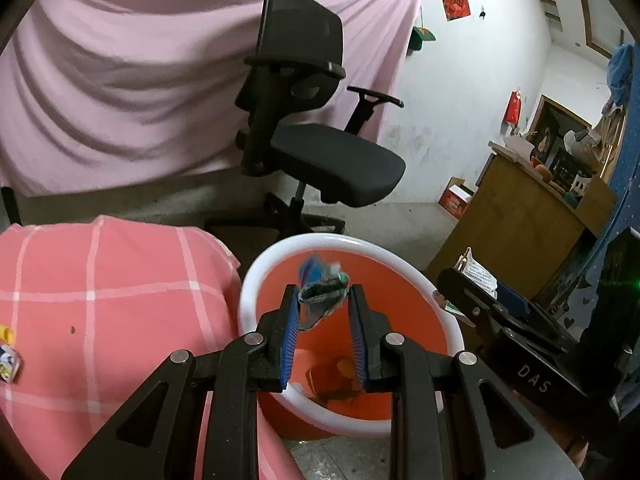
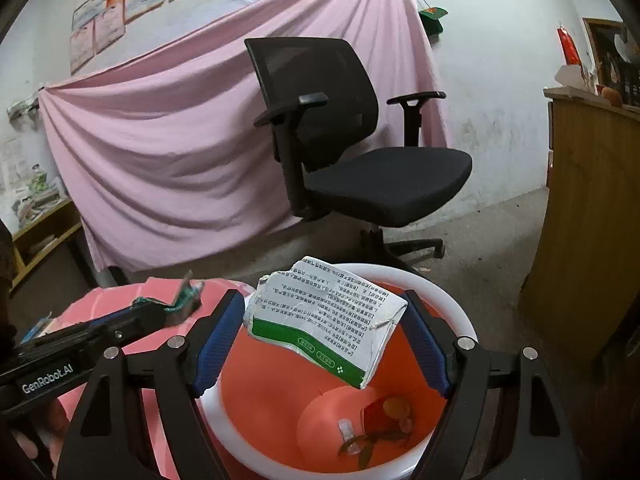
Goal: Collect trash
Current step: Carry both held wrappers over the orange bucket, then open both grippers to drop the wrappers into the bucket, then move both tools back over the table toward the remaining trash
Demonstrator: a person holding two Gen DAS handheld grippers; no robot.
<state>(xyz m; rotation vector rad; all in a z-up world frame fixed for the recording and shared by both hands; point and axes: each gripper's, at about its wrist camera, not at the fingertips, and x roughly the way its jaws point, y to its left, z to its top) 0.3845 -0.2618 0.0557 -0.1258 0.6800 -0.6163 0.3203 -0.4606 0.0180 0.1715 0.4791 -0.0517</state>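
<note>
The left gripper (image 1: 323, 294) is clamped on a crumpled blue and green wrapper (image 1: 320, 286), its 2 blue-padded fingers (image 1: 290, 332) pressing the wrapper's sides, and it hangs over the mouth of the orange bin (image 1: 416, 292), which has a thick white rim. The wrapper is blurred in the left wrist view, so its print cannot be read. The right gripper (image 2: 326, 316) holds a crushed white carton (image 2: 326, 318) with a green band and rows of printed text; its 2 blue pads (image 2: 218, 340) stand wide and bear on the carton's opposite ends, and the carton is tilted above the same bin (image 2: 448, 292). In the right wrist view the left gripper (image 2: 182, 300) shows at the left edge with the wrapper (image 2: 182, 300) at its tip, near the bin's rim. At the bottom of the bin lie a few scraps (image 2: 384, 420): something red and yellow, a clear piece and some leaves. Just beside the bin, on its left, is a surface covered with a pink checked cloth (image 1: 120, 280), and 1 small blue and yellow packet (image 1: 9, 362) lies at its far left edge. Behind the bin stands a black office chair (image 2: 360, 152) on the grey floor, in front of a pink sheet (image 2: 168, 148) draped against the wall. A wooden cabinet (image 1: 516, 216) stands to the right.
</note>
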